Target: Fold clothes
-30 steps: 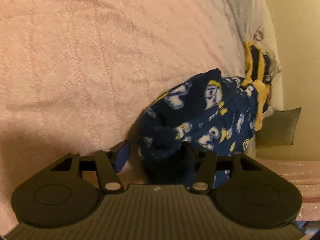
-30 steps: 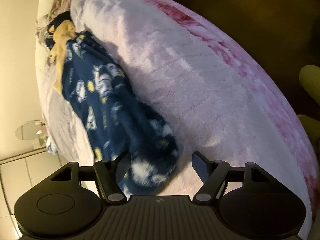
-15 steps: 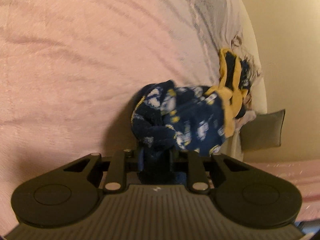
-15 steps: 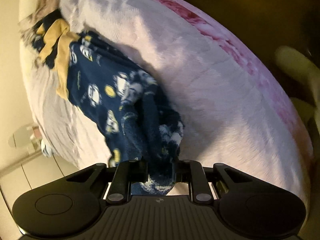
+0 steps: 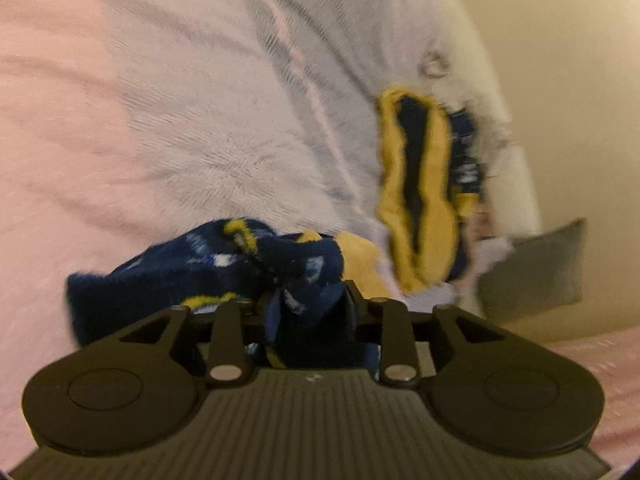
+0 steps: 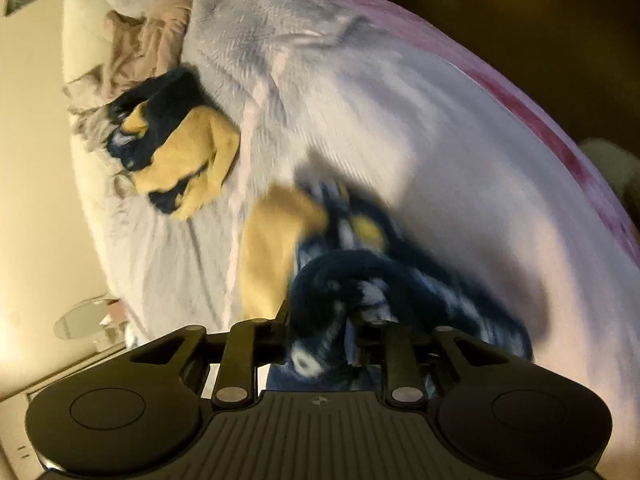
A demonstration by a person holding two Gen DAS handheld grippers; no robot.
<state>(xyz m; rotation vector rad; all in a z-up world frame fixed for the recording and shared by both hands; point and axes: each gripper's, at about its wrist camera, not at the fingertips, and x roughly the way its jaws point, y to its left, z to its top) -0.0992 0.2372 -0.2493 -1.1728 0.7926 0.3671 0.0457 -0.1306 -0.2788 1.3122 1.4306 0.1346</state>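
1. Left wrist view: the left gripper [image 5: 306,312] sits at the bottom centre of the frame, its jaws drawn close together and clamped on a bunched fold of the navy patterned garment [image 5: 208,276].
2. The garment spreads to the left of the jaws in the lower middle of the frame, fleecy, dark blue with white and yellow prints, lying on the pale pink blanket [image 5: 140,120] that fills the upper left.
3. A yellow patch of the garment shows just right of the jaws. Above it, in the right middle of the frame, lies a second yellow-and-navy piece [image 5: 424,200], apart from the held bundle.
4. A grey-green cushion [image 5: 536,268] sits at the right edge, against a cream wall.
5. Right wrist view: the right gripper [image 6: 320,332] is at the bottom centre, jaws nearly closed and pinching another bunch of the navy patterned garment [image 6: 360,276], which rises from the jaws into the middle of the frame; motion blur smears its print, so the exact fold is hard to read.
6. The yellow-and-navy piece [image 6: 176,148] lies in the upper left, beside crumpled beige cloth [image 6: 148,40] near the top.
7. The blanket [image 6: 400,120] covers the centre and right.
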